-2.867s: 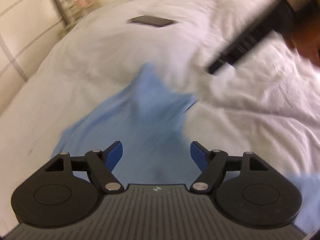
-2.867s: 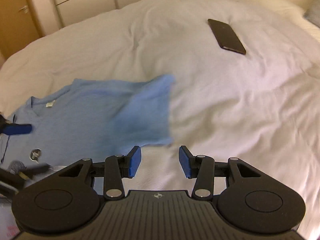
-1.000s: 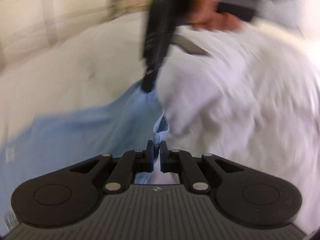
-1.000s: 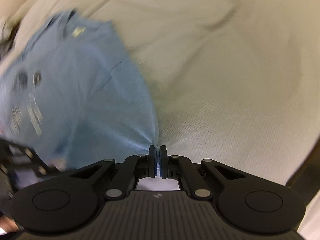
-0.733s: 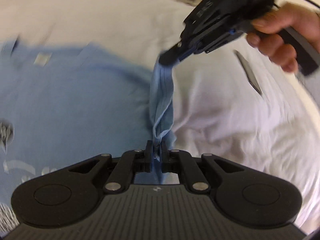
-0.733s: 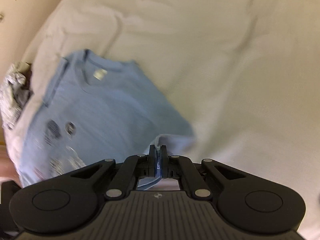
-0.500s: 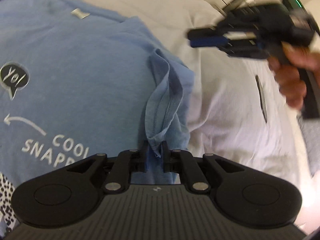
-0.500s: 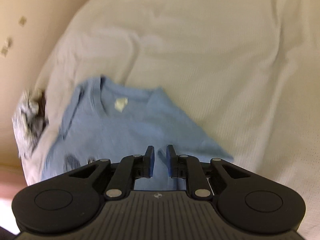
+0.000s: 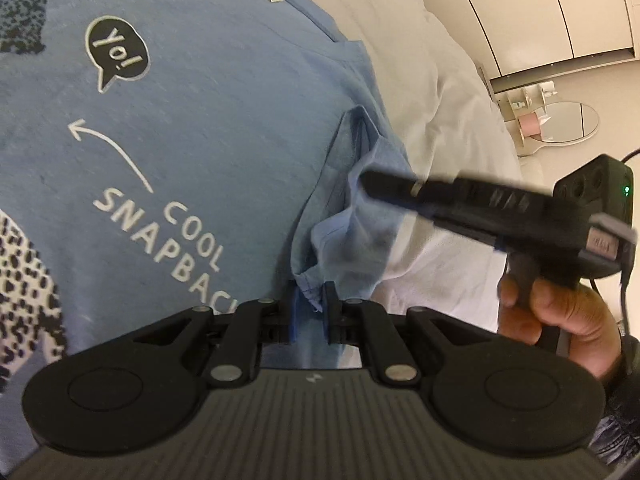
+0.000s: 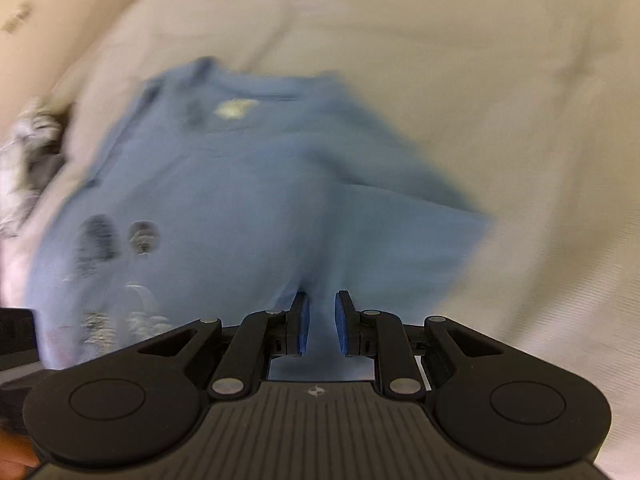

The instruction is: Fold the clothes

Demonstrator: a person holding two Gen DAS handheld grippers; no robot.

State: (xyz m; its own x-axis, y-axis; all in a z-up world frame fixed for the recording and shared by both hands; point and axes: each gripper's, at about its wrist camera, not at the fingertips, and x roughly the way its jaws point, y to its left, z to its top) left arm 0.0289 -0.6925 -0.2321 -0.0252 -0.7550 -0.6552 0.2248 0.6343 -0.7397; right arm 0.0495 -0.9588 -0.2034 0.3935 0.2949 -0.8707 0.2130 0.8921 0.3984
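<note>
A light blue T-shirt (image 9: 200,120) with a "Yo!" bubble and "COOL SNAPBACK" print lies face up on the white bed (image 9: 440,120). Its sleeve (image 9: 352,208) is folded in over the body, rumpled. My left gripper (image 9: 308,292) sits at the sleeve's hem with its jaws opening; the hem's edge hangs loose between the pads. My right gripper (image 9: 372,184), held by a hand (image 9: 560,312), hovers over the same sleeve. In the blurred right wrist view the right gripper (image 10: 320,300) is open a little above the T-shirt (image 10: 260,200), with nothing pinched.
A grey patterned garment (image 10: 28,160) is bunched at the bed's left edge. White bedding (image 10: 440,80) stretches beyond the shirt. Wardrobe doors (image 9: 540,8) and a round mirror-topped table (image 9: 560,124) stand past the bed.
Both grippers carried the sleeve in over the shirt. The right one let go and swung back above the sleeve. The left one's jaws have parted around the hem.
</note>
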